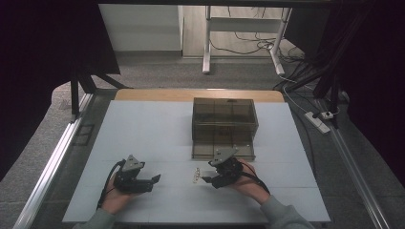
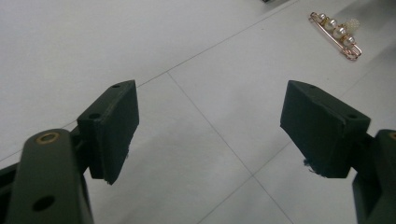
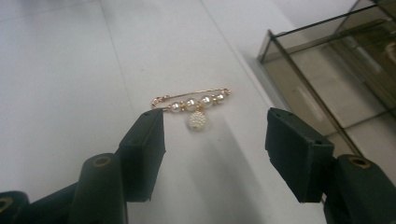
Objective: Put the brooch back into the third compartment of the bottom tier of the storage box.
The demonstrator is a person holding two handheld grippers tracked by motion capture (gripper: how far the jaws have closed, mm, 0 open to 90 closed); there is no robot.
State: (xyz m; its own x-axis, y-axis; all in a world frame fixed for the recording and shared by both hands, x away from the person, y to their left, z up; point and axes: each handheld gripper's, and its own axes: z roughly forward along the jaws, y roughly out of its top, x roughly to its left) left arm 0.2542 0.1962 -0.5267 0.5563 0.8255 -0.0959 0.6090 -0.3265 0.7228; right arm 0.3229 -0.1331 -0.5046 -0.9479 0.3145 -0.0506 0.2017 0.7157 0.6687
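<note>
Near the front edge of the worktop (image 1: 143,124), a little right of its middle, lies a gold brooch pin (image 1: 196,174) strung with pearls and a small beaded ball, flat on the pale surface and touched by nothing. The right gripper (image 1: 208,179) is just beside it, jaws spread and empty; in the right gripper view the brooch pin (image 3: 194,105) sits just ahead of the two black pads, roughly between their lines, so the approach looks lined up but the grasp is not yet made. The left gripper (image 1: 155,179) rests toward the front left of the worktop, well apart from the pin, its jaws also released with nothing between them; its own view catches the brooch pin (image 2: 337,33) far off at the upper right. Behind the right gripper, toward the middle of the worktop, stands a smoky clear box (image 1: 223,128) with tiers or compartments.

Judged from this, the work is at its start: the pin has yet to be picked up. What is left is closing on it, lifting it, and probably placing it in the box, though which compartment cannot be told.
</note>
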